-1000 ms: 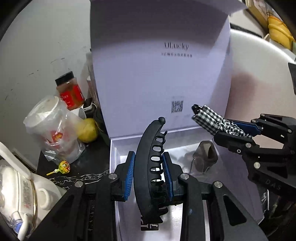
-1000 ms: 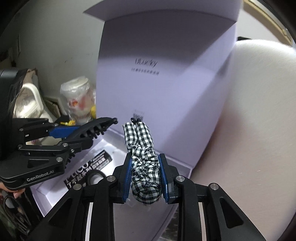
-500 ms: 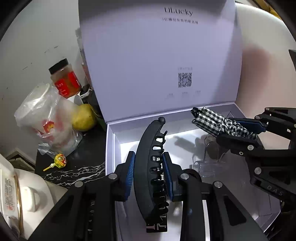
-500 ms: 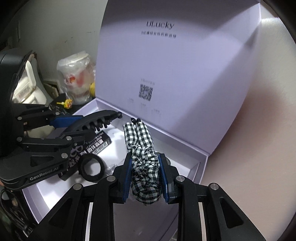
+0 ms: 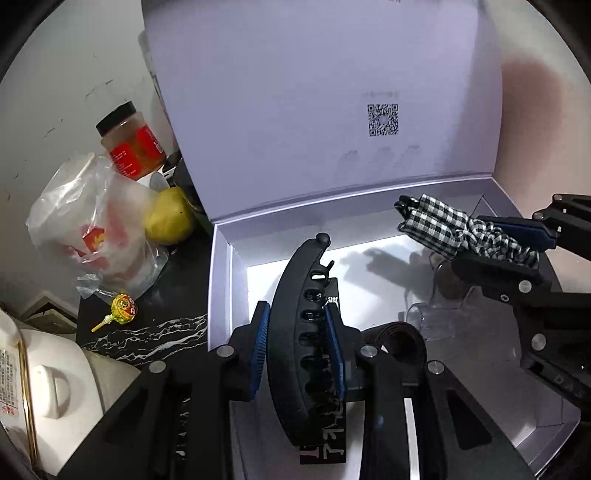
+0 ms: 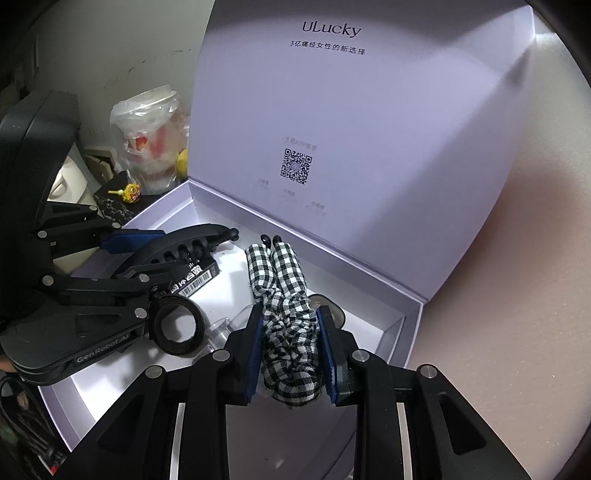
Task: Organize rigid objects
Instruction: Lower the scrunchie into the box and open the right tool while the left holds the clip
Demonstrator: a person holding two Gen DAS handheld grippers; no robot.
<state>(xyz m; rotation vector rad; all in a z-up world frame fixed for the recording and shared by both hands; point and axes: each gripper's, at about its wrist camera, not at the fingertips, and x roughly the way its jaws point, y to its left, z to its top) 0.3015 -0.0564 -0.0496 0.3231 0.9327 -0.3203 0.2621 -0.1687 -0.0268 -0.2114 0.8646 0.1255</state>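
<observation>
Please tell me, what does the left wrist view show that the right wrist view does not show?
Only the left wrist view shows the red-labelled jar and the white appliance. Only the right wrist view shows the "ULucky" print on the lid. Both show the open box, the left gripper shut on the black hair clip, the right gripper shut on the checkered hair clip, and the lollipop.

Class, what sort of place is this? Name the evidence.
Probably a cluttered home counter or shelf: a jar, a pear and a lollipop sit on dark marbled surface beside an open gift box.
</observation>
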